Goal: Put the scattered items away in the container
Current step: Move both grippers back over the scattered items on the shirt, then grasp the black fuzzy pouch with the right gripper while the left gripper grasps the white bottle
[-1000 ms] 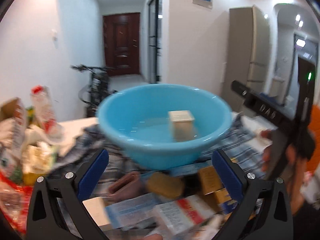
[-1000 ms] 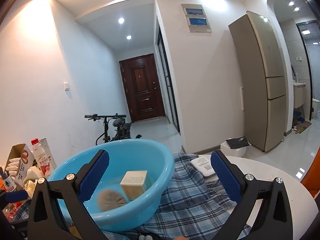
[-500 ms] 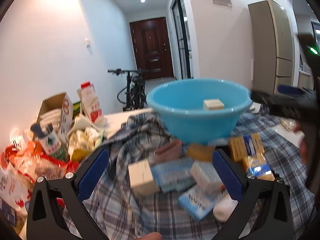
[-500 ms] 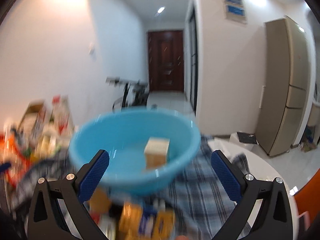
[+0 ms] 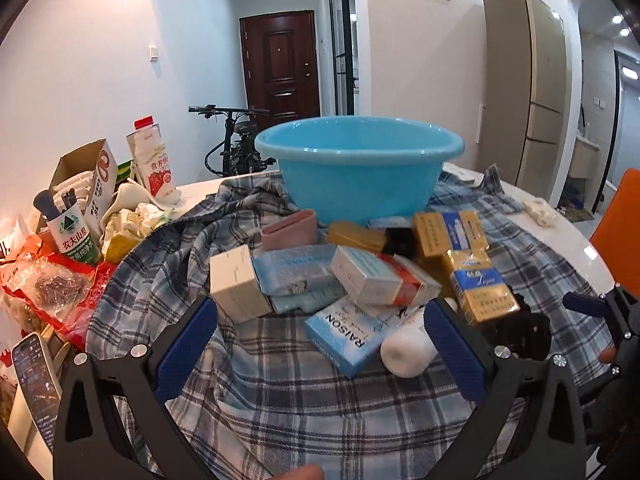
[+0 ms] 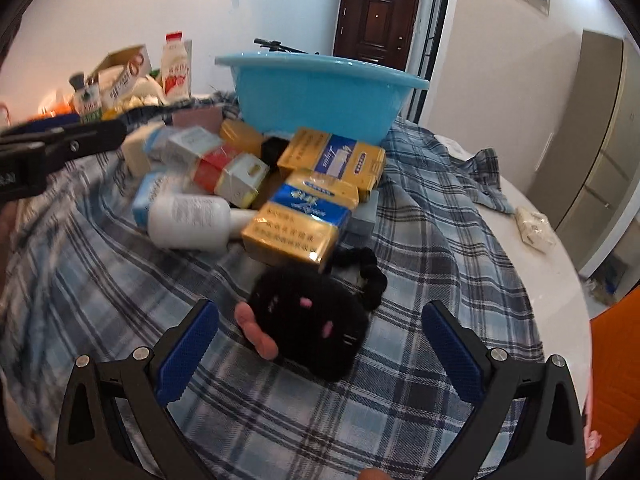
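A blue plastic basin (image 5: 359, 164) (image 6: 320, 94) stands at the back of a plaid cloth (image 5: 280, 392) (image 6: 420, 240). In front of it lies a heap of boxes and packets: a white box (image 5: 237, 282), a blue RAISON pack (image 5: 348, 338), gold cartons (image 5: 468, 264) (image 6: 296, 228) and a white bottle (image 5: 408, 348) (image 6: 192, 222). A black plush toy (image 6: 310, 326) (image 5: 520, 334) lies nearest. My left gripper (image 5: 320, 344) is open, short of the heap. My right gripper (image 6: 320, 344) is open with the plush toy just ahead of its blue pads.
Left of the cloth are a milk carton (image 5: 154, 160), an open cardboard box (image 5: 88, 176), a green-labelled bottle (image 5: 74, 236), red bags (image 5: 48, 288) and a phone (image 5: 34, 376). A crumpled white wrapper (image 6: 534, 226) lies on the round white table (image 6: 560, 280). An orange chair (image 5: 620, 228) stands at right.
Both grippers have drawn back and dropped from over the basin to low in front of the heap. The right one now faces the black plush toy.
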`<action>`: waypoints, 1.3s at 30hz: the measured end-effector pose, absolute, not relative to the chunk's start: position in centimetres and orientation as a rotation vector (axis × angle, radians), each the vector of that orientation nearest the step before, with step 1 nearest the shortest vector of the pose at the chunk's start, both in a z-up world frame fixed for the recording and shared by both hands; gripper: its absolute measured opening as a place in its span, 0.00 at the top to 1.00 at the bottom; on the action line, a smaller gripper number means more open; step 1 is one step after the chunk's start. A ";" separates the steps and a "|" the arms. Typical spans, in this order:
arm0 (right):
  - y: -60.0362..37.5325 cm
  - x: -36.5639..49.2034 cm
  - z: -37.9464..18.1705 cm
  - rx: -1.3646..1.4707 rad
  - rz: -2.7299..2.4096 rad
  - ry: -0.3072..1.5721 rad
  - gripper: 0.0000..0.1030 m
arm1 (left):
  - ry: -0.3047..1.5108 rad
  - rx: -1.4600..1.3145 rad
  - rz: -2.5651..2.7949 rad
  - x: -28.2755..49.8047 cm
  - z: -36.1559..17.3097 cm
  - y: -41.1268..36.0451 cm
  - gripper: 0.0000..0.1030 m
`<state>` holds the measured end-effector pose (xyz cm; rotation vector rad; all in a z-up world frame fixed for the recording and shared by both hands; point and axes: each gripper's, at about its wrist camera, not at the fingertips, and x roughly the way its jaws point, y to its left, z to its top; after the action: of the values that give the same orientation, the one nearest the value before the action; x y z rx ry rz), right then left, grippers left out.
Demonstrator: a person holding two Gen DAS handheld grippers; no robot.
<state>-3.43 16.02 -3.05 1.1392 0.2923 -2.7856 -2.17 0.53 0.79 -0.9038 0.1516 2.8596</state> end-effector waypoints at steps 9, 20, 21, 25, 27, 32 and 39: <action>15.8 -4.6 -4.1 1.227 -2.729 0.253 0.00 | 0.073 -0.986 2.836 -1.9 -0.6 -0.8 0.00; 16.3 -5.3 -5.0 1.297 -2.686 0.127 0.35 | 0.104 -1.006 2.807 -1.6 -1.3 -0.1 0.00; 16.3 -5.3 -4.9 1.294 -2.687 0.125 0.35 | 0.107 -1.006 2.806 -1.6 -1.4 0.0 0.00; 16.3 -5.0 -4.6 1.270 -2.695 0.125 0.42 | 0.102 -1.010 2.798 -1.5 -1.6 0.1 0.00; 16.3 -4.9 -4.5 1.260 -2.694 0.119 0.44 | 0.092 -1.011 2.780 -1.5 -1.7 0.1 0.00; 16.6 -4.3 -3.8 1.215 -2.717 0.102 0.47 | 0.093 -0.992 2.732 -1.6 -1.5 0.7 0.00; 18.0 -3.3 -2.3 1.150 -2.763 0.013 0.47 | 0.116 -0.996 2.548 -2.6 -1.6 2.8 0.00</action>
<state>-3.30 18.04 -2.28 1.1503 0.0130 -2.7630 -2.64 2.79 -1.64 -0.9958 0.1155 2.5479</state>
